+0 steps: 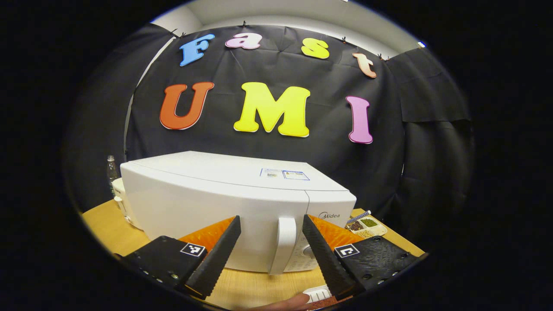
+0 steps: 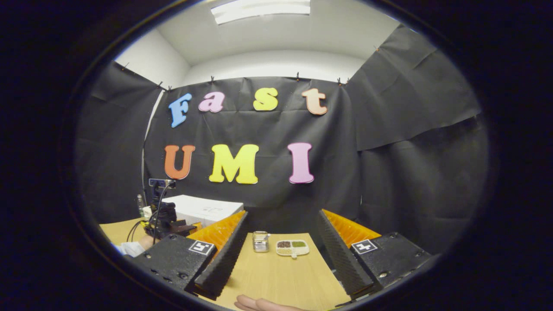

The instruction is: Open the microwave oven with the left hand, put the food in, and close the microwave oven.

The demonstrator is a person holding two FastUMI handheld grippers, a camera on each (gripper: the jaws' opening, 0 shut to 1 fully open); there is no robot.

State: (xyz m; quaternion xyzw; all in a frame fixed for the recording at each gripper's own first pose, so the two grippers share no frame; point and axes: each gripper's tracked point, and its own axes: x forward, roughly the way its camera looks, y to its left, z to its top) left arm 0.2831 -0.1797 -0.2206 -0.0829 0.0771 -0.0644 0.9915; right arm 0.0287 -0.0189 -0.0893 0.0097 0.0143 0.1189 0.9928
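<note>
White microwave (image 1: 224, 203) sits shut on the wooden worktop (image 1: 255, 289), handle (image 1: 285, 244) facing front. Left gripper (image 1: 270, 248) hovers before it, fingers apart, handle framed between them, not touching. Right gripper (image 2: 281, 248) well off to the side, fingers apart, holding nothing. Beyond it: divided food tray (image 2: 293, 248) just beside a small metal container (image 2: 260, 241).

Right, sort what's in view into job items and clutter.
Job:
microwave oven, door shut
its door handle
left hand-held gripper, open
sectioned food tray

Lying about:
plastic bottle
small metal container
right hand-held gripper, open, holding nothing
</note>
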